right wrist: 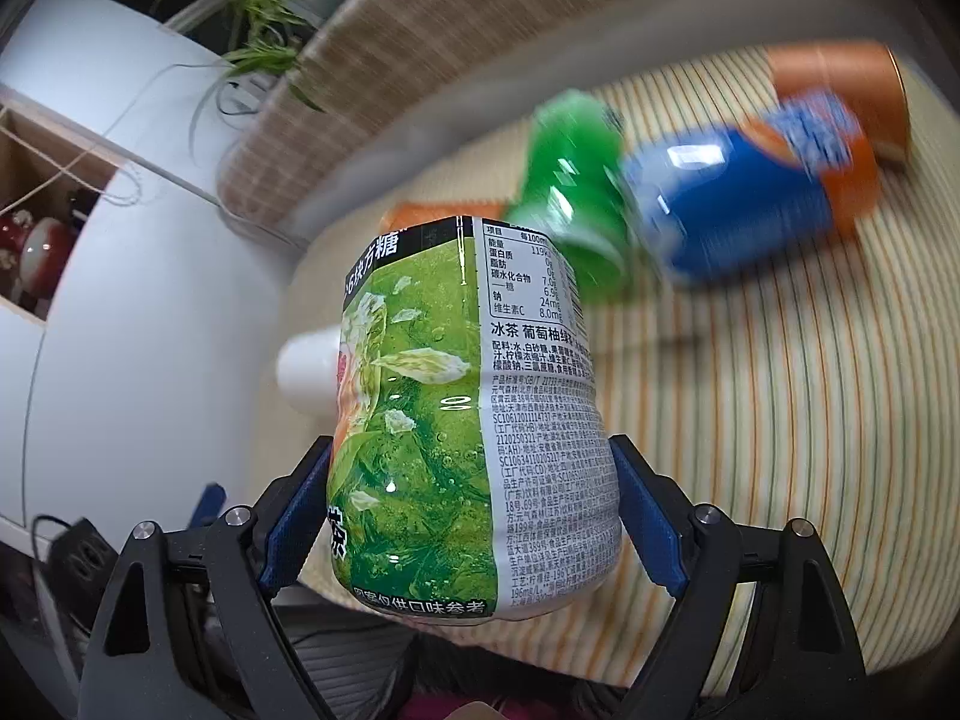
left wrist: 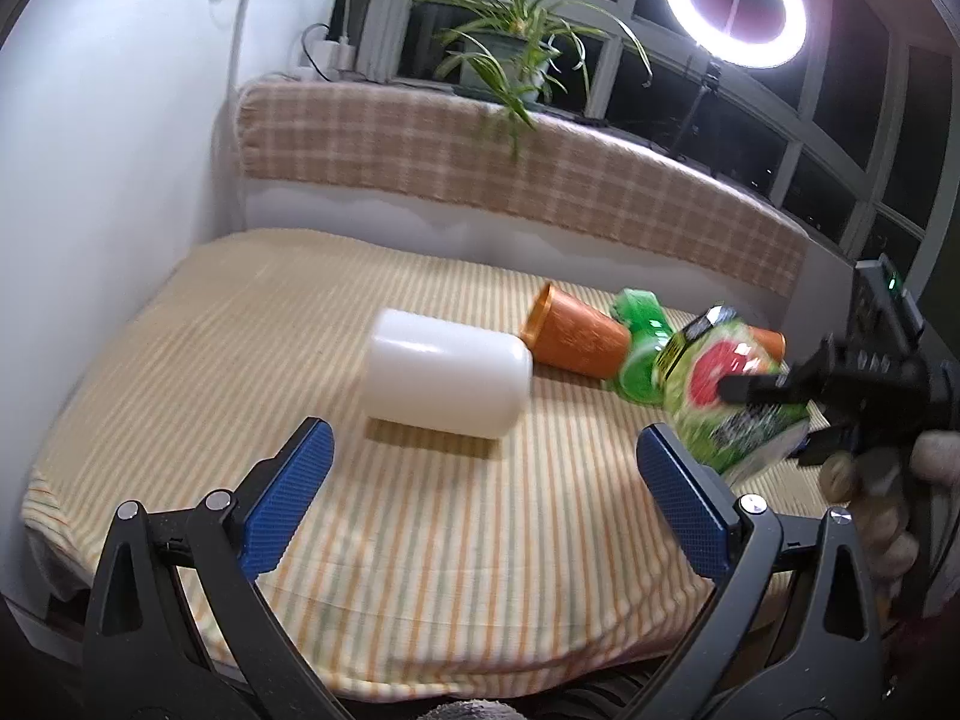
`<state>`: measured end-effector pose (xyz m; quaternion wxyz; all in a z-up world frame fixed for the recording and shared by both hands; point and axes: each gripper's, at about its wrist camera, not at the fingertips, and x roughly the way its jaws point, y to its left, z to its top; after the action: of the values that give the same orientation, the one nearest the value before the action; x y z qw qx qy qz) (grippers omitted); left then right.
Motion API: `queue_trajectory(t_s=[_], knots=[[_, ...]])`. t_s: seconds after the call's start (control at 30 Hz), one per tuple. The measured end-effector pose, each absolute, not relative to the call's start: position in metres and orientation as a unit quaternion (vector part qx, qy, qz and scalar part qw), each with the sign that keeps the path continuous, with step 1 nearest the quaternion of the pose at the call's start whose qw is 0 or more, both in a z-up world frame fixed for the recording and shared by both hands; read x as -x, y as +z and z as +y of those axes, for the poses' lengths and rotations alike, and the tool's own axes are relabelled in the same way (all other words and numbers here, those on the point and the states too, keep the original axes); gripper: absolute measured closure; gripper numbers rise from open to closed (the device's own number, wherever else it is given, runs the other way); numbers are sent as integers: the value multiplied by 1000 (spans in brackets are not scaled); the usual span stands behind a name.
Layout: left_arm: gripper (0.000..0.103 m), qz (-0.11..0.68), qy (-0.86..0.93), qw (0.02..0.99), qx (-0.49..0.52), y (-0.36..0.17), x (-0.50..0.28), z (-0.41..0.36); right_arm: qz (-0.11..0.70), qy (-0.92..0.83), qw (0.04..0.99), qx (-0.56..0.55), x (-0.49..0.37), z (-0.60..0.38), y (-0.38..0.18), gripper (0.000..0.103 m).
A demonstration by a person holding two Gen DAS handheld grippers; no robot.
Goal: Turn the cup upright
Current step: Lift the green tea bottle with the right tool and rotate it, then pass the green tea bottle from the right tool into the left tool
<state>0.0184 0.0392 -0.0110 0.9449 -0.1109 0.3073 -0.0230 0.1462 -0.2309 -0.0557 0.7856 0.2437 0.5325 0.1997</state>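
Toward the left half of the striped tabletop [left wrist: 420,540], the white cup [left wrist: 447,373] lies on its side, its long axis running roughly left to right across the cloth, with the rounded closed end to the right as far as the left wrist view shows. It rests just ahead of the left gripper [left wrist: 486,501], whose blue-padded jaws stand wide apart and hold nothing; the cup sits slightly left of the midline between them, so this gripper looks the nearer and better placed to take it. Behind and to the right an orange cup [left wrist: 573,339] also lies on its side, with a green bottle [left wrist: 645,354] just beside it. At the right edge, the right gripper [right wrist: 474,516] is clamped on the lower body of a green iced-tea bottle [right wrist: 474,420], held off the cloth and blurred in the left view. A blue-and-orange soda bottle [right wrist: 750,198] lies beyond.
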Motion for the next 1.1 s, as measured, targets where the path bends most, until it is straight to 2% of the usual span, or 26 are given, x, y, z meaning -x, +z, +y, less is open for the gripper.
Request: queue_trajectory(t_s=[0.3,0.57,0.63,0.73,1.1], knots=[[0,315,-27,942,115,-13,-19,34,545,193,779,-242,-160,-213,-78,15],[0,329,-47,934,133,-14,-26,37,514,194,806,-217,-154,-217,-57,15],[0,346,-75,923,152,-16,-33,35,501,195,817,-211,-142,-227,-51,15],[6,371,-113,903,187,-18,-45,32,477,183,835,-205,-121,-245,-41,15],[6,463,-224,804,296,-33,-99,0,449,100,848,-263,-79,-311,-58,15]])
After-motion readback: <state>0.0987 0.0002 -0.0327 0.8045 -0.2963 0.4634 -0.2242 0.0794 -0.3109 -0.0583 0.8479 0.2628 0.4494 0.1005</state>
